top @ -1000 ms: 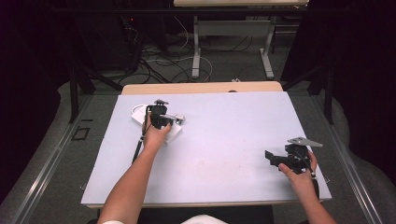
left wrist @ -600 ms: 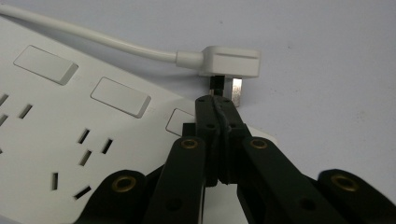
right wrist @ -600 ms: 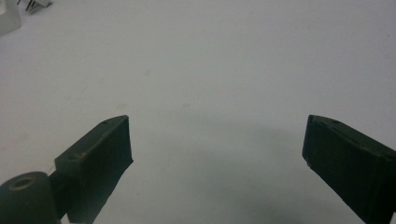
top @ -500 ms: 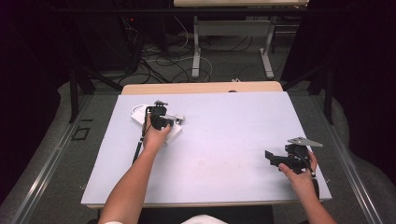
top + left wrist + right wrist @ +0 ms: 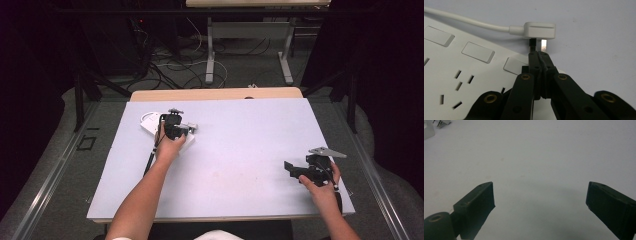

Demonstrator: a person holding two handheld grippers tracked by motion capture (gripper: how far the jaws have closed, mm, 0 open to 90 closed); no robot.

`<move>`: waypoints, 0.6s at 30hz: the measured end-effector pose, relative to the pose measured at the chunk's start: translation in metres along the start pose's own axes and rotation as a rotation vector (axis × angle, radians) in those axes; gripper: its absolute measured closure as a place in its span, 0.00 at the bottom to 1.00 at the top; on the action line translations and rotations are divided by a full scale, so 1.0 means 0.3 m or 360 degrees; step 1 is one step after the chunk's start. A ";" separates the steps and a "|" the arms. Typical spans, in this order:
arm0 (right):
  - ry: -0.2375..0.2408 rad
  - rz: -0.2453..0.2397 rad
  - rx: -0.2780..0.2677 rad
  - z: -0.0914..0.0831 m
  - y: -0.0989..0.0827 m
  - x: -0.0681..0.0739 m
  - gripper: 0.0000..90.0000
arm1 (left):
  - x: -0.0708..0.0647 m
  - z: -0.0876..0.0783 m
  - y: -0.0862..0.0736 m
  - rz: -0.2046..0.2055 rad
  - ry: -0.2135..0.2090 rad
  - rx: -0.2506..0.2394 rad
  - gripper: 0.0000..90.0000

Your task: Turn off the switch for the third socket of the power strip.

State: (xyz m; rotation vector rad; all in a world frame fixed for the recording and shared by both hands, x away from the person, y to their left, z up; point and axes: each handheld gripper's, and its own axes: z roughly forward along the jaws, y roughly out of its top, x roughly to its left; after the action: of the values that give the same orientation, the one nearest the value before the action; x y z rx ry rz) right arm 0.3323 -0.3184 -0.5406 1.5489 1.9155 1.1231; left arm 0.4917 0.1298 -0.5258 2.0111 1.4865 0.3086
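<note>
Gripping: left gripper (image 5: 539, 53), jaws pressed together, apparently pinching a prong of the white flat-bodied plug (image 5: 539, 30) at the far-left of the table.
Plug axis: cable trails left, pins point toward the gripper, over the white power strip (image 5: 456, 65).
Waiting: right gripper (image 5: 540, 195), jaws wide apart, holding nothing.

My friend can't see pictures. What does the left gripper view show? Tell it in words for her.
The left gripper has its two black jaws closed together, their tips right by the prongs of a white plug. A white power strip with sockets and switches lies at the left on the pale table, and the plug's cord runs off to the upper left.
</note>
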 end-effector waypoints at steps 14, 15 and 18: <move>0.0009 -0.0011 0.0005 0.008 0.000 0.001 0.09 | 0.002 -0.003 0.002 -0.0020 -0.0015 0.0010 0.98; 0.0006 -0.0008 0.0004 0.008 0.001 0.001 0.09 | 0.002 -0.003 0.002 -0.0020 -0.0013 0.0010 0.98; 0.0007 0.0014 0.0011 0.007 0.000 0.003 0.09 | 0.003 -0.005 0.003 -0.0024 -0.0012 0.0012 0.96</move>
State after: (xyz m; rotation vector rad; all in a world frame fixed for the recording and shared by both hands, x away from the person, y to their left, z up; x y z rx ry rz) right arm 0.3336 -0.3167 -0.5416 1.5612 1.9194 1.1259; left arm 0.4920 0.1309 -0.5244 2.0042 1.4992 0.2892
